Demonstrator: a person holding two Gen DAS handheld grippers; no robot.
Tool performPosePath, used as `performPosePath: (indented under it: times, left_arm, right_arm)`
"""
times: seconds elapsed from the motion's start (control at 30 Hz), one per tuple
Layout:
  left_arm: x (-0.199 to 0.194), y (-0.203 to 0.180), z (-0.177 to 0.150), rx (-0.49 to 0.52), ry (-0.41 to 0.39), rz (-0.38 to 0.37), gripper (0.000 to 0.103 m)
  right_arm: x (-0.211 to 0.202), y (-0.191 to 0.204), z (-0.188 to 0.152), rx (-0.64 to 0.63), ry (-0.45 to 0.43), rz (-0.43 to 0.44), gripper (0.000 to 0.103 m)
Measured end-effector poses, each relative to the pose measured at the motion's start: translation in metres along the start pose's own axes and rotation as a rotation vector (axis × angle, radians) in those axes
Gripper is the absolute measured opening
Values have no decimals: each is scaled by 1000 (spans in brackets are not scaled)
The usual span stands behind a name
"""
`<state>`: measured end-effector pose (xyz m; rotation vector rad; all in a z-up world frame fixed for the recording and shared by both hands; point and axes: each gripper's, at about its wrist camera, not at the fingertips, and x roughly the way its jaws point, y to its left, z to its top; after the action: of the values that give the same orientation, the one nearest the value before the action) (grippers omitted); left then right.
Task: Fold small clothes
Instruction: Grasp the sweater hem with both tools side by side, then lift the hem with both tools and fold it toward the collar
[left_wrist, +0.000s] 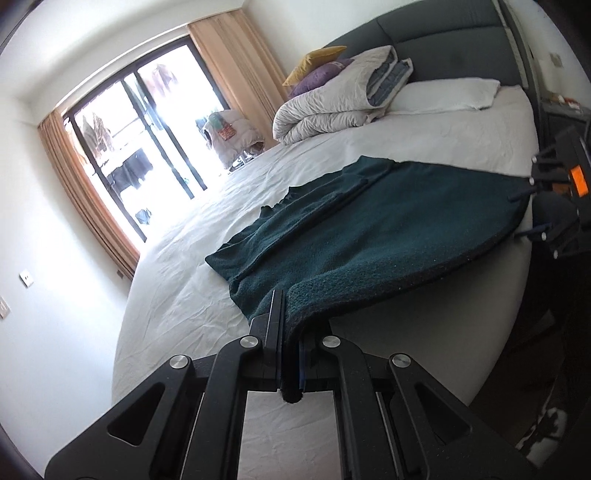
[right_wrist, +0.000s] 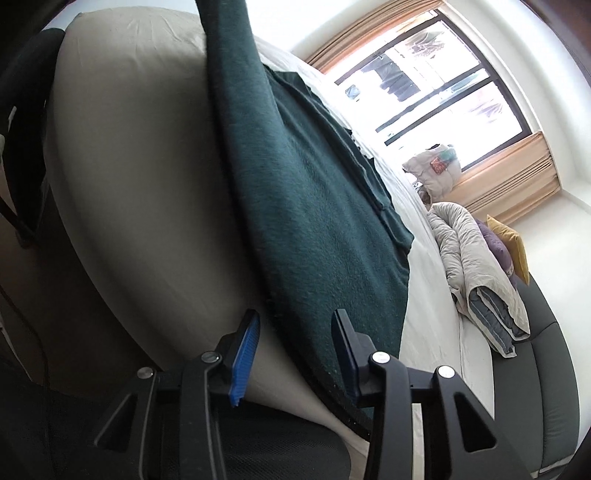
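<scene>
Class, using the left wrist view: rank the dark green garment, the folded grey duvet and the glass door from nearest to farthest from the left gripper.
1. Dark green garment: clamped in the left gripper, spread across the bed.
2. Folded grey duvet: by the headboard, upper middle.
3. Glass door: across the room, upper left.

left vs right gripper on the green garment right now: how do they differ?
1. Left gripper is shut, pinching a corner of the dark green garment; right gripper stands open.
2. Left has cloth clamped between its fingers; right has the garment's edge lying in the gap, with no pad visibly pressing it.

Shared: both are black two-finger tools at the garment's near edge over the bed.
</scene>
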<state>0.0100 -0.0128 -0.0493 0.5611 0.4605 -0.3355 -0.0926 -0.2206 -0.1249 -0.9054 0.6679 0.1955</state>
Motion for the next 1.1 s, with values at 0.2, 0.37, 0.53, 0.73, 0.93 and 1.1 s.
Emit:
performPosePath:
  times: [0.2, 0.37, 0.53, 0.73, 0.93, 1.1]
  left_arm:
    - [-6, 5, 7, -3, -13, 5, 4]
    - [-4, 3, 0, 19, -3, 0, 4]
    - [-1, -13, -23, 111, 31, 11, 4]
    - [5, -31, -57, 200, 90, 10, 4]
    - [7, -37, -78, 218, 117, -9, 4]
    - [7, -41, -84, 250, 119, -28, 4]
  right_arm:
    - [12, 3, -7, -44, 43, -61, 42]
    - [26, -29, -25, 8, 122, -123, 27]
    - [34, -45, -45, 16, 171, -126, 12]
    - [28, -47, -50, -1, 179, -106, 5]
    - [31, -47, -54, -30, 192, -104, 4]
    - [27, -58, -48, -42, 168, -117, 3]
